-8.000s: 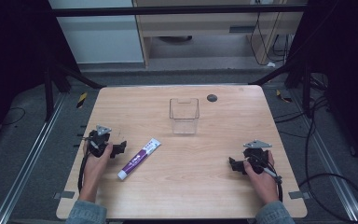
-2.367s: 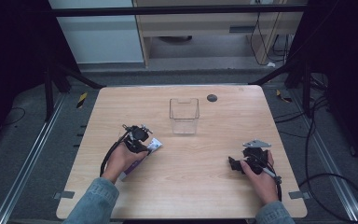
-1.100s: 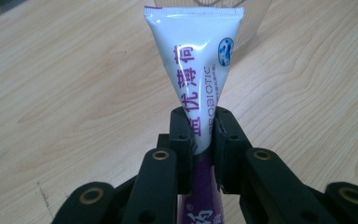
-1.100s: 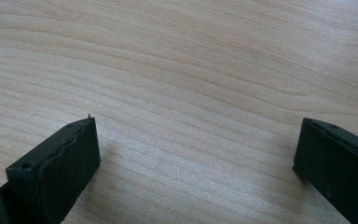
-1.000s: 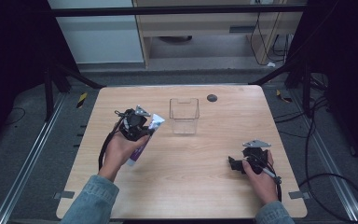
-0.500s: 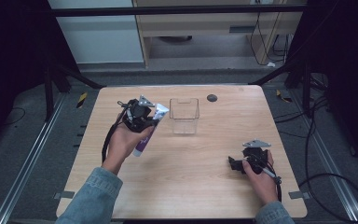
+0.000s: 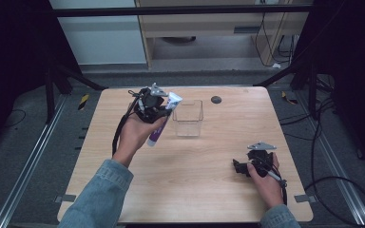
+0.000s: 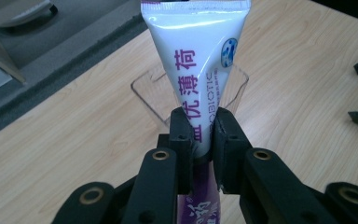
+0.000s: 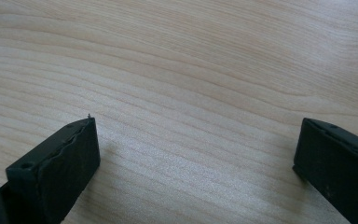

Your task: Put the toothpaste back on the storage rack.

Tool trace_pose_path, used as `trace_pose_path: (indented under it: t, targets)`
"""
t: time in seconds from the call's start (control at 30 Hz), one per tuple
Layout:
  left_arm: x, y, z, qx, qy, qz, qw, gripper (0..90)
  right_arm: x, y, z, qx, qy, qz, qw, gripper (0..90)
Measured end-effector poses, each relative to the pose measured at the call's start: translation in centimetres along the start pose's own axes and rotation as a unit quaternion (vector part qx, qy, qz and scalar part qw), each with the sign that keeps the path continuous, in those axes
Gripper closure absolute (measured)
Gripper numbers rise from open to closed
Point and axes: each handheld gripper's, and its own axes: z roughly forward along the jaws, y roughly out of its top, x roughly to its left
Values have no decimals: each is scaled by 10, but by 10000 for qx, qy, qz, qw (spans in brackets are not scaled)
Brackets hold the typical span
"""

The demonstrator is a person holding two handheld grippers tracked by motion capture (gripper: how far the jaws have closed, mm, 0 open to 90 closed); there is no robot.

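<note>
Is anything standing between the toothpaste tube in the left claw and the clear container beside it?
Nothing visible does. The left claw is shut on the toothpaste tube, lifted off the table just left of the clear container, whose top is open and looks empty.

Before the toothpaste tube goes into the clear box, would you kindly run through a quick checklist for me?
1. Left gripper shut on the toothpaste tube: ok.
2. Tube lifted off the table: ok.
3. Clear box upright, open top: ok.
4. Tube directly above the box: not ok, it hangs beside the box's left edge.
5. Right gripper out of the way, open: ok.
6. Box empty: cannot tell.
</note>
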Motion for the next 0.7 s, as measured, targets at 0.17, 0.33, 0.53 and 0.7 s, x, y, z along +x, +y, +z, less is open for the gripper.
trace_pose_path:
  t: [0.17,0.33,0.53,0.7]
  targets:
    - [-2,11,0,-103,-10,31,9999,793,0,0,0,6,6,17,10000,4]
    - [-1,19,2,-240,11,-56,9997,793,0,0,0,3,-6,-14,10000,4]
    - [4,26,4,-328,57,-126,9994,793,0,0,0,3,-2,-14,10000,4]
    - [4,35,6,-326,104,-47,9994,793,0,0,0,10,15,-15,10000,4]
